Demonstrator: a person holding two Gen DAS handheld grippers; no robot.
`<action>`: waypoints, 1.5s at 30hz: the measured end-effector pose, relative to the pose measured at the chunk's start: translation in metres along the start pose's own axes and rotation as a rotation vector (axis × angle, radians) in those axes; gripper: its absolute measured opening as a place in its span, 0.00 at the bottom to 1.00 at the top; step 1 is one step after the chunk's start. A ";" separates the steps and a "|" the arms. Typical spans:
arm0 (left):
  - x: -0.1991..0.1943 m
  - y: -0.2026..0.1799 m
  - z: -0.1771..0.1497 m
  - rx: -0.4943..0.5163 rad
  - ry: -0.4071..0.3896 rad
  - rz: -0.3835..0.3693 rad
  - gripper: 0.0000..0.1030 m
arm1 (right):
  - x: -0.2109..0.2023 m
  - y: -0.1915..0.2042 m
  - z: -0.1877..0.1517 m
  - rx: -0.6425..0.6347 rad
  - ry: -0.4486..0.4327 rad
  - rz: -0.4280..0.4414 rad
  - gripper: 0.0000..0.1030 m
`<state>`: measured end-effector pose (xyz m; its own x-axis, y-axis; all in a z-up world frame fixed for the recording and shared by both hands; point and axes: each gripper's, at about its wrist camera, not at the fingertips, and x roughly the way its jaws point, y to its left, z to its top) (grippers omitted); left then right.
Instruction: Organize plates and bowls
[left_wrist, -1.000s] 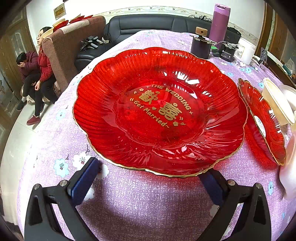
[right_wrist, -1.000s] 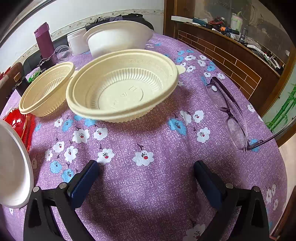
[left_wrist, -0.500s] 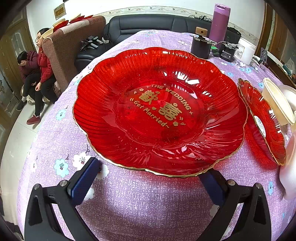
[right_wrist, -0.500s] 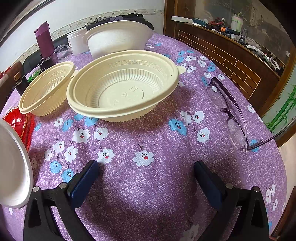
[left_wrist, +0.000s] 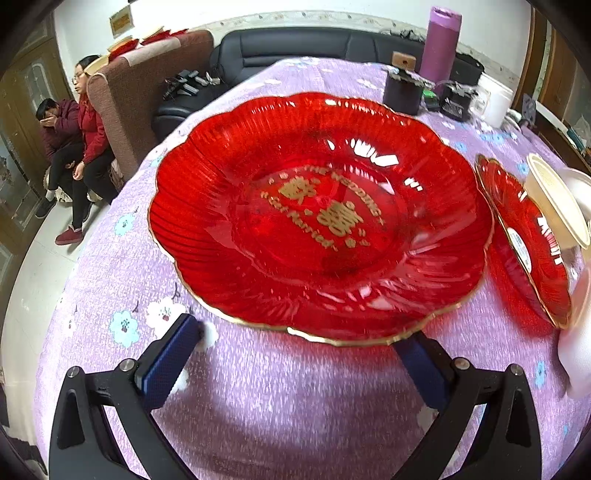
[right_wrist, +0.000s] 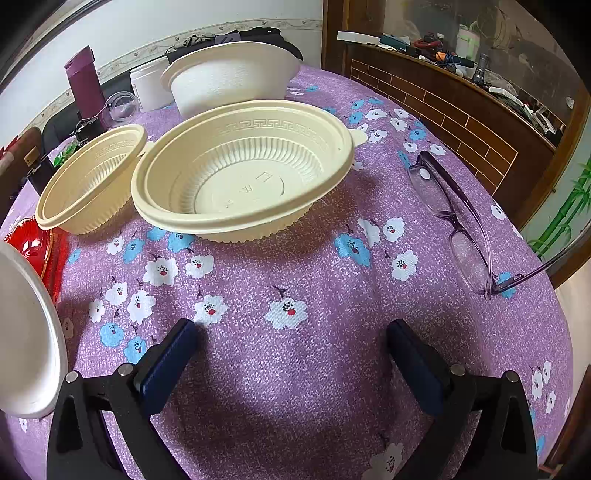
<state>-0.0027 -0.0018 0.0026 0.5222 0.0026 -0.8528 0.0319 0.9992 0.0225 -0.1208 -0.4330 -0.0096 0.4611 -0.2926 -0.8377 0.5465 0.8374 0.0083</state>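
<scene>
A large red scalloped plate with gold lettering lies on the purple flowered tablecloth. My left gripper is open at its near rim, the right finger tucked under the edge. A second red plate lies to its right, beside a cream bowl and a white bowl. In the right wrist view, my right gripper is open over bare cloth, short of a wide cream bowl. A smaller cream bowl sits left of it, and a white bowl stands behind.
Spectacles lie open at the right, near the table's edge. A purple flask, dark containers and a white tub crowd the far end. Another white bowl fills the left edge. Two people sit beyond the table's left side.
The left wrist view has blurred and shifted slightly, with the red plate's near rim a touch higher in frame. The right view now looks a little more into the wide cream bowl.
</scene>
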 end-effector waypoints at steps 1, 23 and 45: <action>-0.001 0.000 -0.001 0.007 0.005 -0.005 1.00 | 0.000 -0.001 0.000 -0.001 0.000 0.002 0.99; -0.048 -0.005 -0.043 0.115 -0.124 0.054 1.00 | -0.126 0.067 -0.032 -0.321 -0.347 0.001 0.99; -0.057 -0.001 -0.048 0.104 -0.182 0.017 1.00 | -0.158 0.161 -0.067 -0.423 -0.302 0.332 1.00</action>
<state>-0.0732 -0.0010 0.0266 0.6682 0.0029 -0.7440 0.1044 0.9897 0.0976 -0.1524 -0.2206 0.0878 0.7708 -0.0510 -0.6351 0.0434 0.9987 -0.0275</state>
